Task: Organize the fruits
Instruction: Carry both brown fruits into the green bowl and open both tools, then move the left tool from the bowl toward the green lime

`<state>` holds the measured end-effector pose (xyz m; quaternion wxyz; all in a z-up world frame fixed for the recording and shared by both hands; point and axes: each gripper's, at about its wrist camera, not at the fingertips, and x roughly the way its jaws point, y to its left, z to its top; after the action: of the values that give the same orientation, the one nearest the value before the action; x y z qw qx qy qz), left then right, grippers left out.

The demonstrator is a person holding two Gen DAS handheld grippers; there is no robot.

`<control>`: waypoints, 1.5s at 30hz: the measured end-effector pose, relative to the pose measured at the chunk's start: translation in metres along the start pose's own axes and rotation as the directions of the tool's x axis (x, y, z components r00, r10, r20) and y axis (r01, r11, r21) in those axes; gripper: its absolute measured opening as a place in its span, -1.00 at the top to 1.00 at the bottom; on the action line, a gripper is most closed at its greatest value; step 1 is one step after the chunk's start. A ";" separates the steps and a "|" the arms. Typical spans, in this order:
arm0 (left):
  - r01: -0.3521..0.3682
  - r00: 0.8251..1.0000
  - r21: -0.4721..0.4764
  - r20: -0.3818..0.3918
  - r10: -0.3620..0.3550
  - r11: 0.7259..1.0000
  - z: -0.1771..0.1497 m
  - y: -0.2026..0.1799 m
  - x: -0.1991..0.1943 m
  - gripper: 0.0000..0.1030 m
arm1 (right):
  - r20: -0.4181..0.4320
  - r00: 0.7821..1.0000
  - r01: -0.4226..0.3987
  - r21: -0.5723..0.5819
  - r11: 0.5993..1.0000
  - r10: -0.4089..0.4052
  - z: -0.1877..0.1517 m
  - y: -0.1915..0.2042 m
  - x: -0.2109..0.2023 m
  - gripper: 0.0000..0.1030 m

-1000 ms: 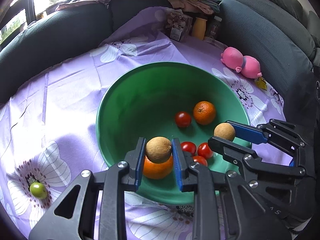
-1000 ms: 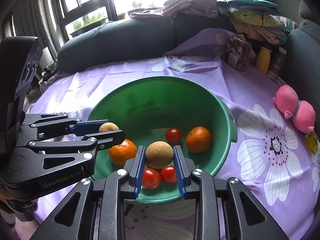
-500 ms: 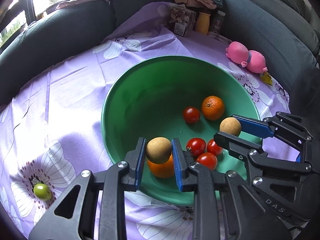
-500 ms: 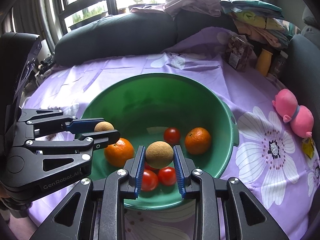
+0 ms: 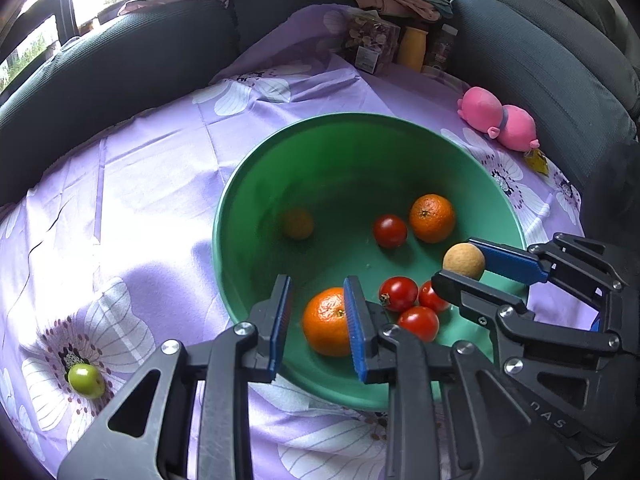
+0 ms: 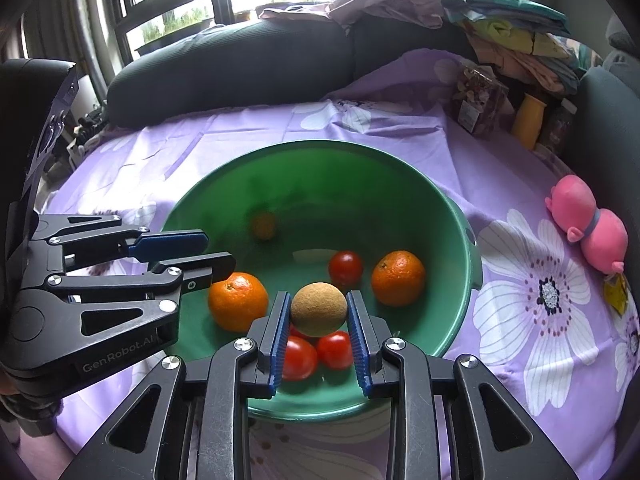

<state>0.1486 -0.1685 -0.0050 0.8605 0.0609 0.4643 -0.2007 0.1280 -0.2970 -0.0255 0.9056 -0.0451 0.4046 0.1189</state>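
A round tan fruit point(image 6: 319, 309) sits pinched in the right gripper point(image 6: 319, 312) above the green bowl point(image 5: 256, 184), which holds two oranges point(image 5: 432, 218), four tomatoes point(image 5: 390, 231) and a blurred brown fruit point(image 5: 297, 224). The left gripper point(image 5: 316, 300), clamped on that fruit a second ago, is opening with nothing between its jaws.

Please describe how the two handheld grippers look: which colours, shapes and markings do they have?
Both grippers are alike. The left gripper and the right gripper have black metal linkage arms with triangular cut-outs and round silver bolt heads. Each finger carries a flat, ribbed blue pad. Seen from the right wrist view, the left gripper's body bears pale lettering, "GenRobot.AI". No cables or sleeves are visible.
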 end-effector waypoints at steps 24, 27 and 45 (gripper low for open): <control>-0.107 0.989 -0.153 0.083 0.120 0.982 -0.053 0.048 -0.069 -0.75 | 0.079 0.995 -0.058 0.017 0.998 0.056 -0.007 0.016 -0.045 0.32; -0.125 0.985 -0.207 0.095 0.147 0.970 -0.066 0.066 -0.080 -0.75 | 0.079 0.992 -0.093 -0.023 0.995 0.094 -0.008 0.033 -0.047 0.31; -0.024 0.987 -0.501 0.124 0.099 0.865 -0.111 0.193 -0.098 -0.77 | -0.044 0.971 -0.237 -0.249 0.939 0.234 0.003 0.152 -0.006 -0.01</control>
<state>0.0926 0.0681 -0.0024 0.8846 -0.1631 0.4340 -0.0503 0.0880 -0.1509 -0.0163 0.8690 -0.1120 0.3949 0.2764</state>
